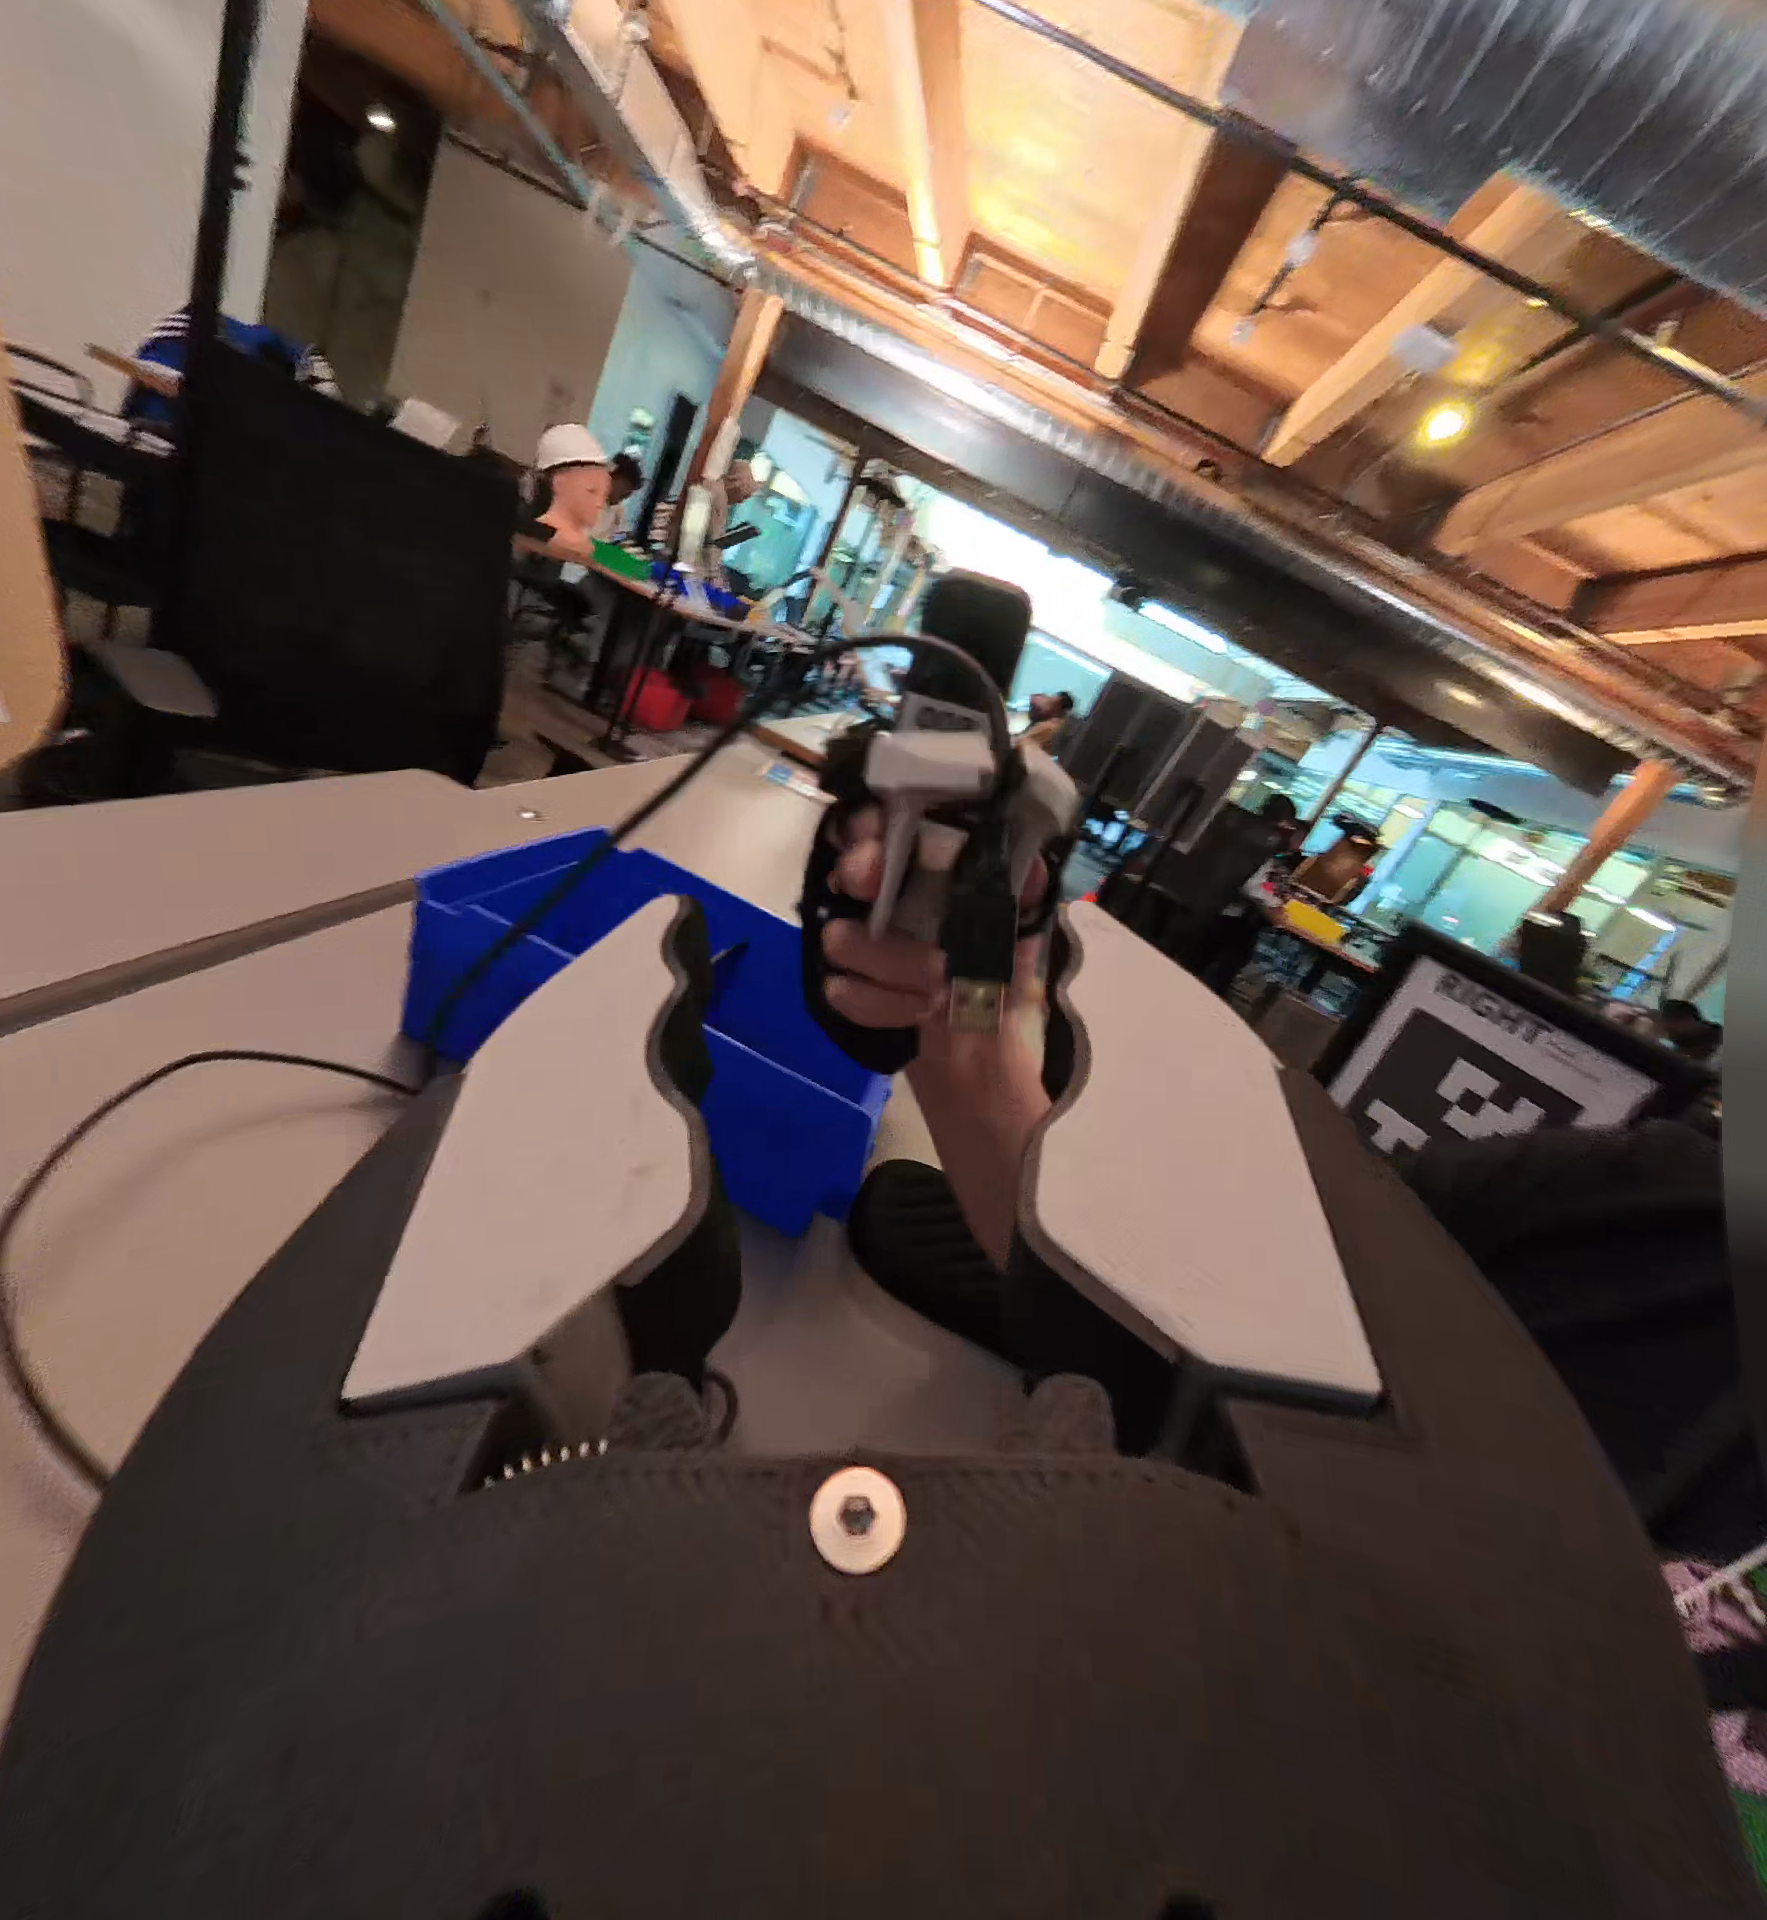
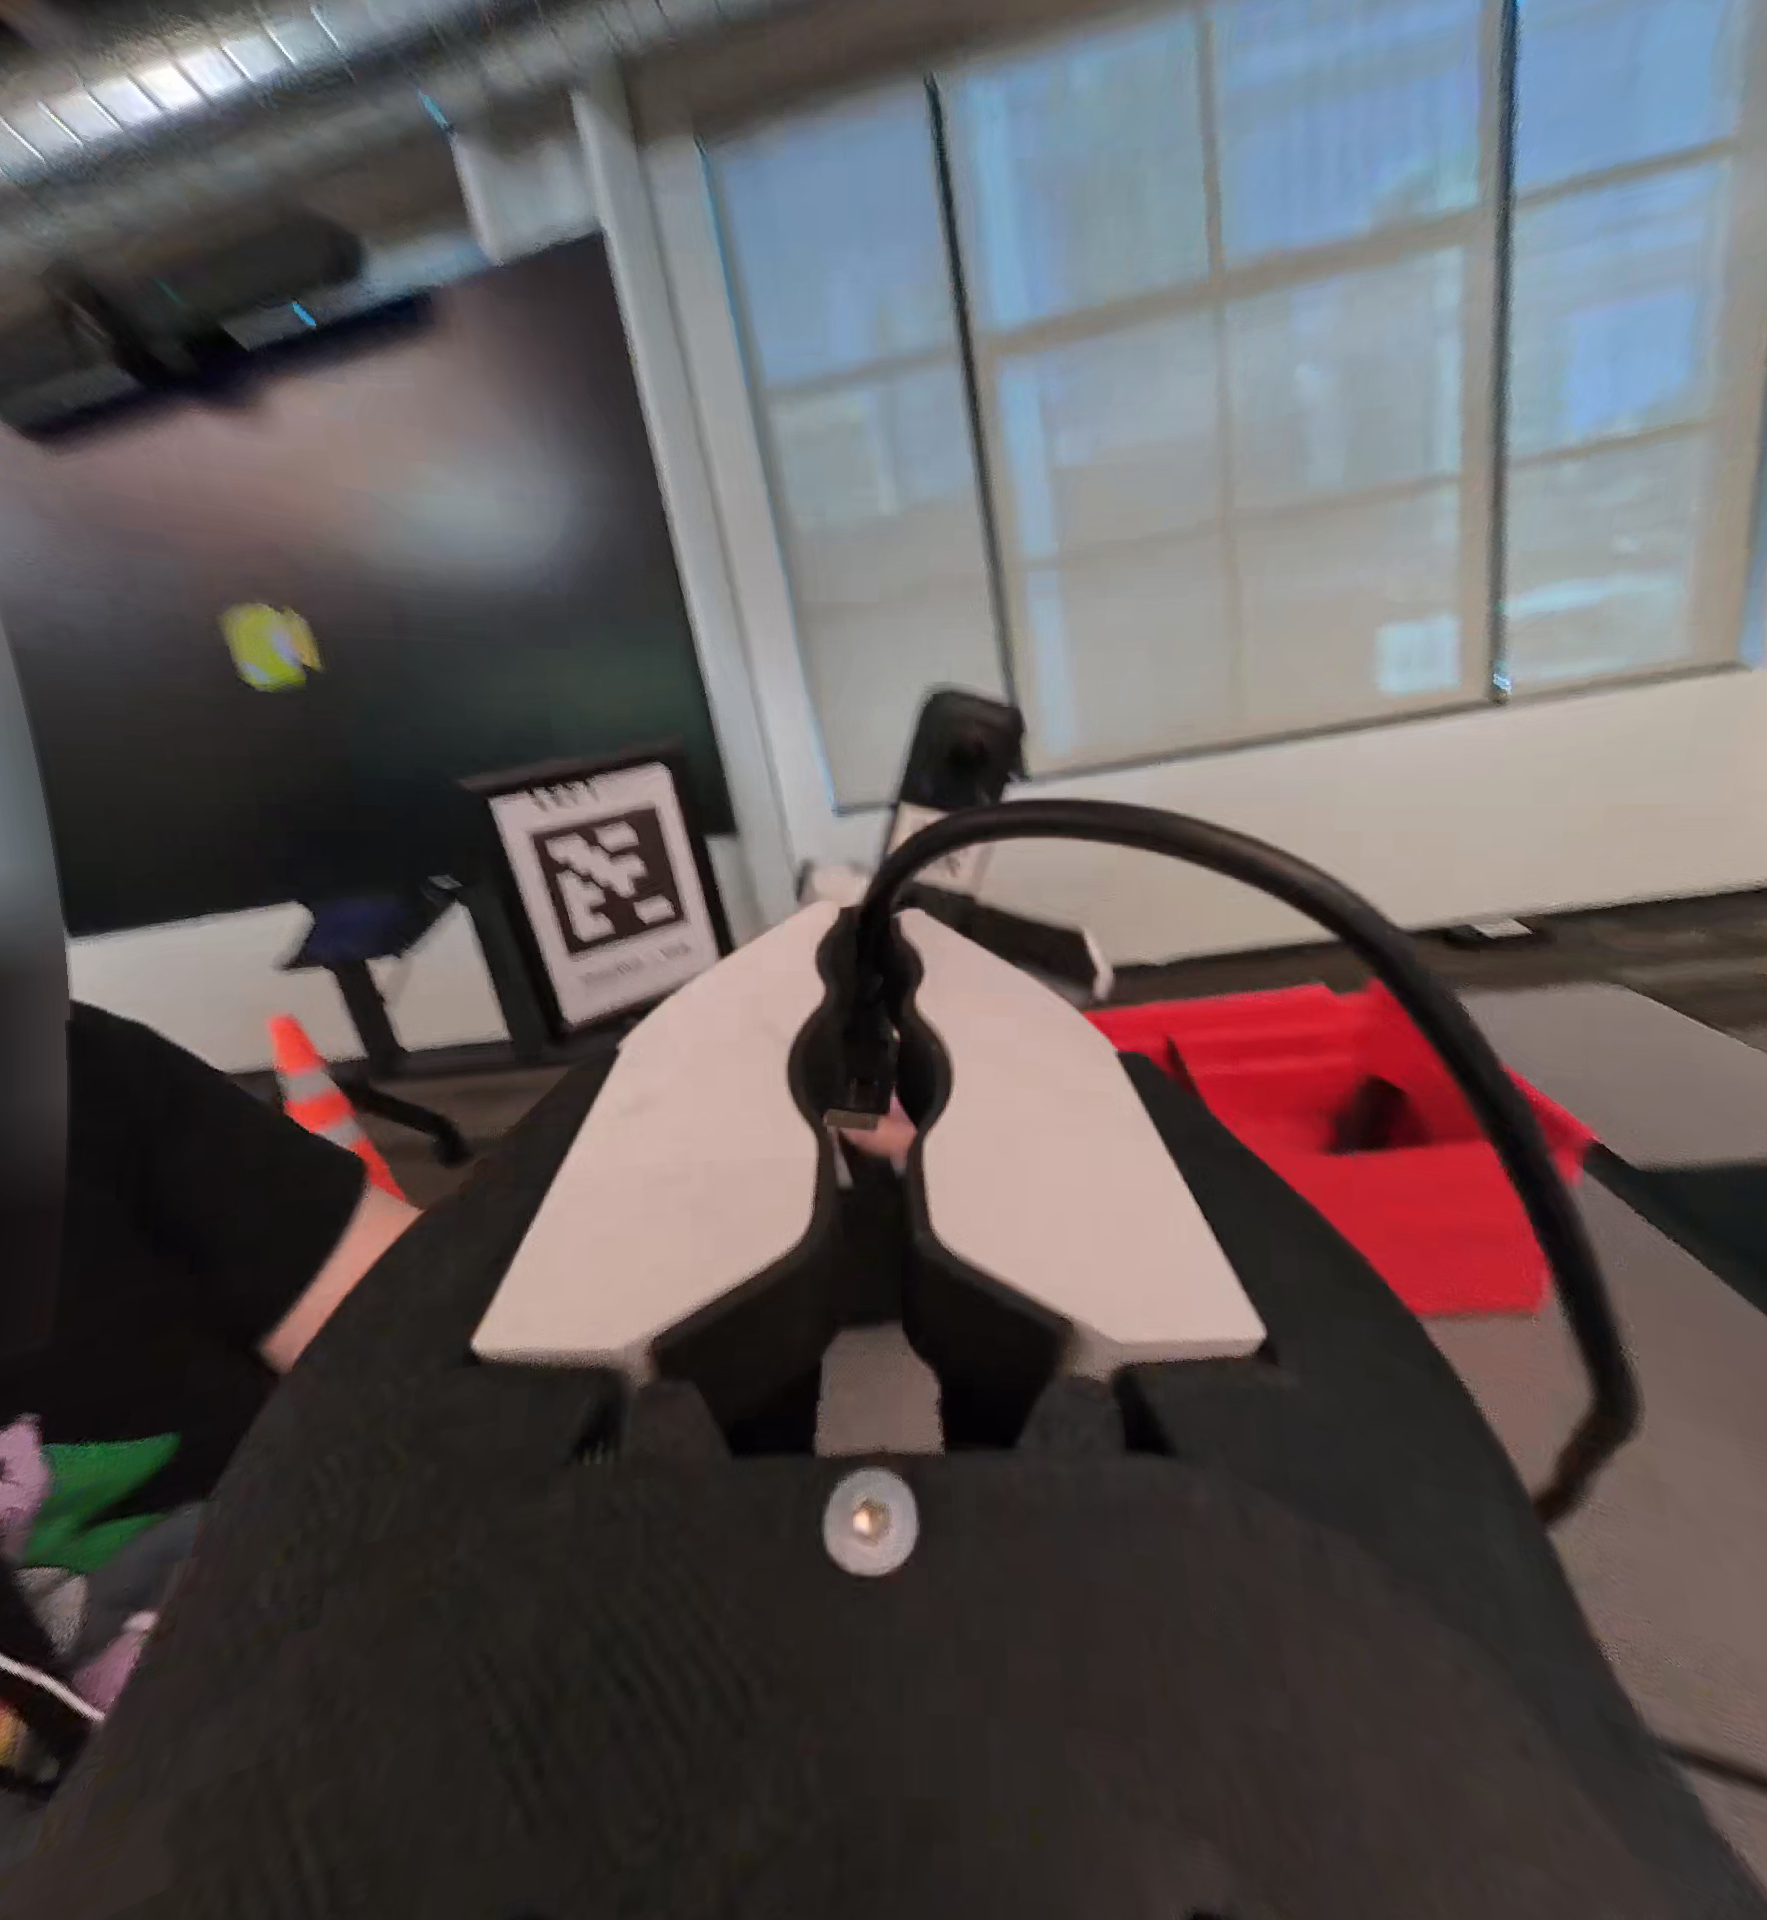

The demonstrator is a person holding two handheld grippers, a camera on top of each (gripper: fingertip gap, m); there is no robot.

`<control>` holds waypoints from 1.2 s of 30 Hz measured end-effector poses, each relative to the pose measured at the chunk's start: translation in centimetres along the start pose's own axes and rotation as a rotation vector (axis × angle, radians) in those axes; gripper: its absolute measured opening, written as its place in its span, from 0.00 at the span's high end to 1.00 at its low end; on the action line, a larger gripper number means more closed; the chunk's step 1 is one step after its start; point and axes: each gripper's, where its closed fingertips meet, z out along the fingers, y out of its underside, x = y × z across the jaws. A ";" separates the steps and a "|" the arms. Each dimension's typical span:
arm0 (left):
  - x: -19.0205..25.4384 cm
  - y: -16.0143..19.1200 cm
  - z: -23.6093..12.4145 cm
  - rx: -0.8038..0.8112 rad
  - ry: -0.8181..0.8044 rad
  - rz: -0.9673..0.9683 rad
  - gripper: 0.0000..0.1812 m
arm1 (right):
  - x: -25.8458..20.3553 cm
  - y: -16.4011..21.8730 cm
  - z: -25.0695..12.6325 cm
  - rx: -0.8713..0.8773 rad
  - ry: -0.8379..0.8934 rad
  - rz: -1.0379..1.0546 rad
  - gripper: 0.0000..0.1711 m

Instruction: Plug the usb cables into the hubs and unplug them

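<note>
Right tongs (image 2: 866, 997) pinch usb cable (image 2: 1378, 935) beside red bin (image 2: 1378, 1226).

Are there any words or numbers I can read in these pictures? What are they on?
White marker board: a printed word above its black pattern; I do not copy writing.
Second marker board: small print, too blurred to read.
</note>
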 end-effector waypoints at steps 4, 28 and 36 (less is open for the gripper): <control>3.2 1.6 1.4 0.060 0.181 0.057 0.65 | -1.6 -0.5 0.2 0.115 -0.129 -0.030 0.97; 4.1 3.7 2.6 -0.021 -0.068 0.422 0.89 | -2.4 2.2 -0.4 -0.053 -0.163 -0.345 0.97; 3.1 4.3 2.8 -0.081 -0.194 0.609 0.91 | -1.9 3.0 -0.2 -0.087 -0.163 -0.286 0.97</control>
